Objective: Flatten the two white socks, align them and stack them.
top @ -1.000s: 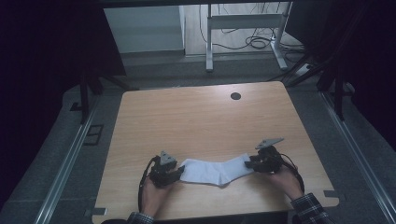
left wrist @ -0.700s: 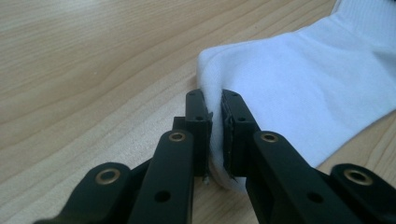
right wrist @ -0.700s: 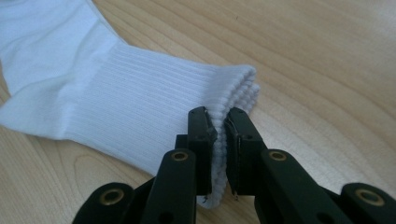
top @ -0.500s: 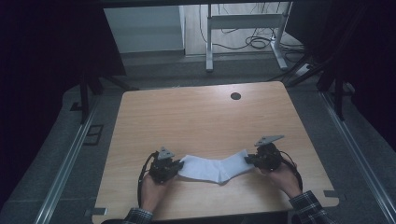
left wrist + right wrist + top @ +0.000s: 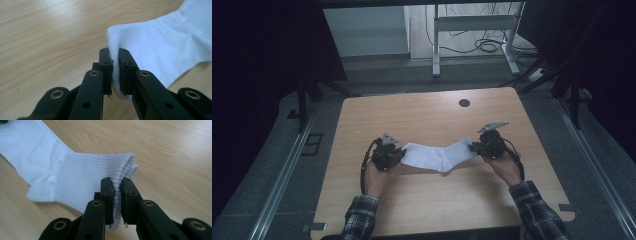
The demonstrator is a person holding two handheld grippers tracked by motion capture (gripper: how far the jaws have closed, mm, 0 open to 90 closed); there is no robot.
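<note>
A white sock (image 5: 438, 156) hangs stretched between the two grippers a little above the wooden table (image 5: 422, 117), sagging in the middle. My left gripper (image 5: 401, 154) is shut on the smooth toe end (image 5: 160, 47), and the fabric is pinched between its pads (image 5: 114, 53). My right gripper (image 5: 472, 146) is shut on the ribbed cuff (image 5: 82, 175); its jaws have just been closing, and the cuff's edge is squeezed between them (image 5: 115, 181). A person's hands in plaid sleeves hold both grippers from the near edge.
A dark round hole (image 5: 464, 103) sits in the tabletop near its far edge. Behind the table stands a metal desk frame (image 5: 436, 45) with cables on the floor. Metal rails run along the floor on both sides of the table.
Both grippers have closed on the sock's ends and risen with it, moving away from the near edge. The sock has come off the tabletop.
</note>
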